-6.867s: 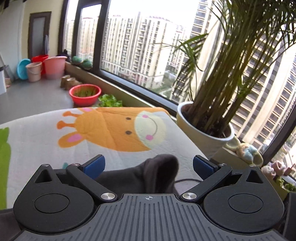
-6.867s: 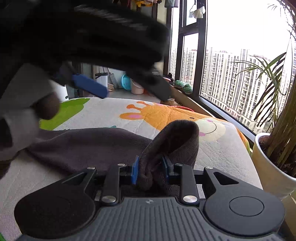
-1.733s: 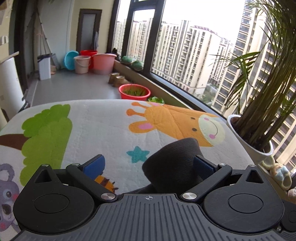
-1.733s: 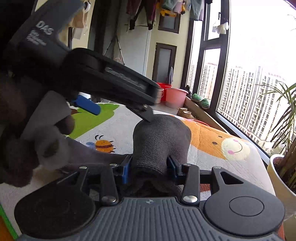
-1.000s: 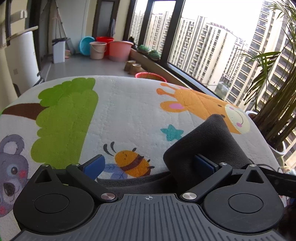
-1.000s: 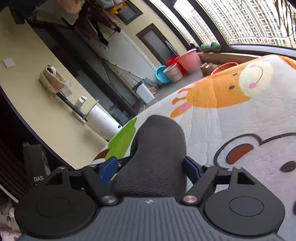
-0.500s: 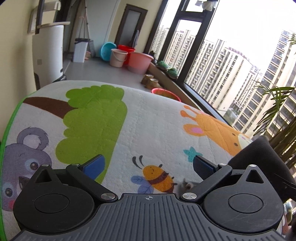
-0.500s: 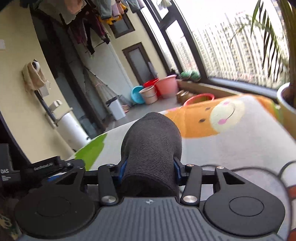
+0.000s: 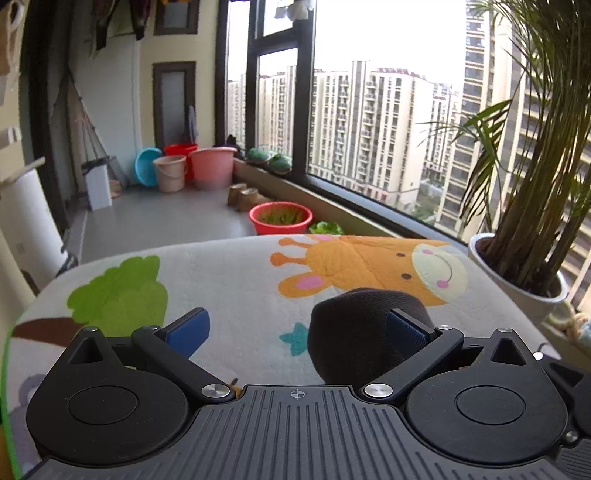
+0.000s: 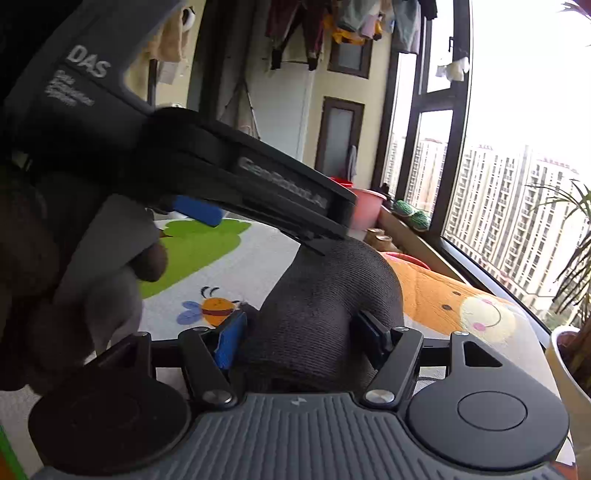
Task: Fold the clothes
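Observation:
A dark grey knitted garment (image 10: 325, 306) humps up from the cartoon-print mat (image 10: 229, 266). My right gripper (image 10: 301, 341) has this hump between its blue pads, which touch both sides of it while the jaws are opening. My left gripper (image 9: 297, 328) stands wide open just left of the same garment (image 9: 351, 332), whose fold rests against the right pad; the left pad is over bare mat (image 9: 236, 288). In the right wrist view the left gripper's finger (image 10: 314, 240) sits on top of the hump, held by a gloved hand (image 10: 92, 280).
A potted palm (image 9: 517, 280) stands at the mat's right edge by the window. Beyond the mat's far edge are a red basin (image 9: 280, 218) of greens, pink and blue buckets (image 9: 212, 168) and a white bin (image 9: 98, 184). Laundry hangs overhead (image 10: 332, 26).
The left gripper swung back right, so the garment lies against its right pad again. The right gripper rolled level and its jaws widened around the hump.

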Demonstrator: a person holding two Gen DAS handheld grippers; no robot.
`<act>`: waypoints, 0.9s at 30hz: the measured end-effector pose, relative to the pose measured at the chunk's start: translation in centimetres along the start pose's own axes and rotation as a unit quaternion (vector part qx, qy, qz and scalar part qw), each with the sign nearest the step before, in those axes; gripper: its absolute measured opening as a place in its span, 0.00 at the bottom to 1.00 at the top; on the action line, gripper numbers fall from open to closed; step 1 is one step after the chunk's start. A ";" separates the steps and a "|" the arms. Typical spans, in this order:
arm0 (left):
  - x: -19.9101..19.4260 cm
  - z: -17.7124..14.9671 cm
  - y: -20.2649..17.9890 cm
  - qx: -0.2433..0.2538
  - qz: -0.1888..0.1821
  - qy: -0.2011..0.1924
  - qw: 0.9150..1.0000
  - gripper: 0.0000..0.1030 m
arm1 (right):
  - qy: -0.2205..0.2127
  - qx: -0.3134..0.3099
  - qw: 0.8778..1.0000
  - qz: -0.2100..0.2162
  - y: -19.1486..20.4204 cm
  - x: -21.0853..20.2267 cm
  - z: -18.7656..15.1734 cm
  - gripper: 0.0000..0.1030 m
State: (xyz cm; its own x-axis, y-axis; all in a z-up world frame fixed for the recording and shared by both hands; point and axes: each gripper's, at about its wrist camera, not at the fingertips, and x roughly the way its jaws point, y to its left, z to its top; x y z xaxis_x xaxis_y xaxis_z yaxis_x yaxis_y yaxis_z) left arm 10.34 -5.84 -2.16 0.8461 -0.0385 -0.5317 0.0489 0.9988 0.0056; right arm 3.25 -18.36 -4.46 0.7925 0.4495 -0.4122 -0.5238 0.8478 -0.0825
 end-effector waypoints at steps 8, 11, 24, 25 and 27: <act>4.4 -3.1 2.4 -0.010 0.054 0.070 0.996 1.00 | -0.003 0.124 0.990 0.065 -5.9 -2.8 -0.3 0.68; 4.8 -3.7 3.4 -0.047 0.033 0.082 0.995 1.00 | -0.025 0.220 0.974 0.053 -9.1 -3.8 -0.9 0.65; 0.3 -2.2 7.1 -0.128 -0.001 0.037 0.991 1.00 | 0.023 0.168 0.983 0.069 -4.7 -0.1 -0.2 0.51; 0.4 -2.2 6.7 -0.116 0.005 0.035 0.993 1.00 | 0.021 0.154 0.986 0.065 -4.2 0.0 0.0 0.53; 1.1 -2.4 6.1 -0.097 0.019 0.040 0.994 1.00 | 0.019 0.126 0.990 0.056 -3.1 0.0 0.3 0.54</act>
State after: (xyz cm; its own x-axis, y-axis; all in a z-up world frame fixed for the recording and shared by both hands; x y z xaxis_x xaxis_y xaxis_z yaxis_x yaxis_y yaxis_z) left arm 10.27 0.32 -4.72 0.8005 -0.0054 -0.5992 -0.0926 0.9868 -0.1326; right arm 4.97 -20.92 -3.98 0.7196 0.5373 -0.4398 -0.5088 0.8391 0.1927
